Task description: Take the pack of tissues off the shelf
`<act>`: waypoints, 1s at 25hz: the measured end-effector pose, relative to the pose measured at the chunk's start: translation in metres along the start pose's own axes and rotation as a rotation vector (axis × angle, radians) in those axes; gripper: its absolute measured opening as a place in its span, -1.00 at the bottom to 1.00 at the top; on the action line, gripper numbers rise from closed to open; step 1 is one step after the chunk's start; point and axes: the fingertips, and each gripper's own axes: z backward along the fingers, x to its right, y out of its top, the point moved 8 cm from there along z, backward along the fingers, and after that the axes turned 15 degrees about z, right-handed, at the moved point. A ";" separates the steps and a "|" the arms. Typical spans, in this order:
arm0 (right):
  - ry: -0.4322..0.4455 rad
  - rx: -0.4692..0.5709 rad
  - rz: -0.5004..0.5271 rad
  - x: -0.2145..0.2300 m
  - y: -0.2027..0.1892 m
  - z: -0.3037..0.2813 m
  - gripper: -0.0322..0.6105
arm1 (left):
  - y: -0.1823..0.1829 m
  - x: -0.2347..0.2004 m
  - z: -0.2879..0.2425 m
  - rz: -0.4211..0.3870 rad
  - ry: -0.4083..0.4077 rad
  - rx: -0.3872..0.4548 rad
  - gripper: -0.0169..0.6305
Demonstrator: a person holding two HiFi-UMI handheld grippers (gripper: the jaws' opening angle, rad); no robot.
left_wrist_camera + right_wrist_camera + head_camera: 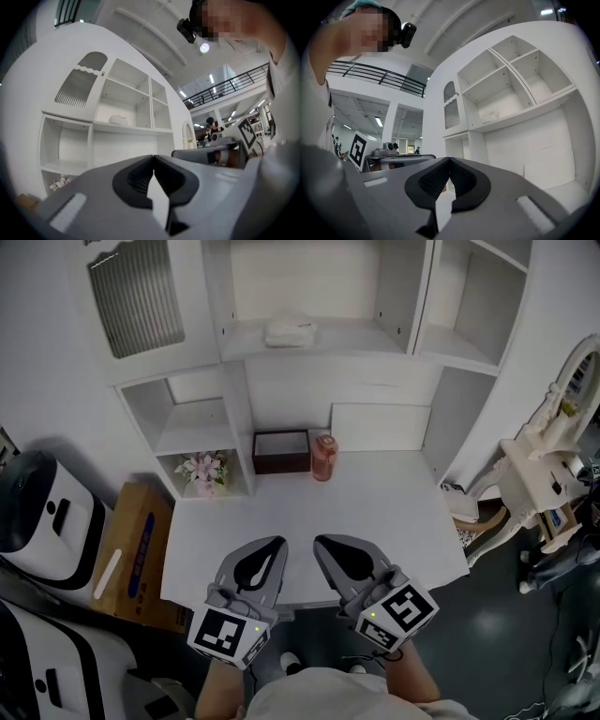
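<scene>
Sitting on the middle shelf (356,341) of the white unit, the pack of tissues (291,331) lies flat toward the left of its compartment. Nothing touches it. It shows only as a small pale bundle, so its wrapping is hard to make out.

Below it, against the back of the desk (394,512), stand a dark open box (281,451) and an orange jar (323,457), side by side.

Both tongs are low at the desk's near edge, well apart from the shelf. The left gripper (276,545) has its jaws pressed together with nothing between them. The right gripper (322,543) is likewise closed and empty.

By my judgement the task has not begun. The reach up, the grasp and the lift off the shelf are all left to do.
</scene>
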 end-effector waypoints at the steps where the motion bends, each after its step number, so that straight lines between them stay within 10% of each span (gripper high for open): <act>1: -0.010 -0.001 -0.001 -0.001 0.000 -0.003 -0.90 | 0.001 -0.004 0.001 -0.001 -0.008 -0.001 -0.94; 25: -0.112 -0.082 0.013 -0.025 0.000 -0.052 -0.80 | 0.010 -0.072 0.009 0.040 -0.124 0.011 -0.94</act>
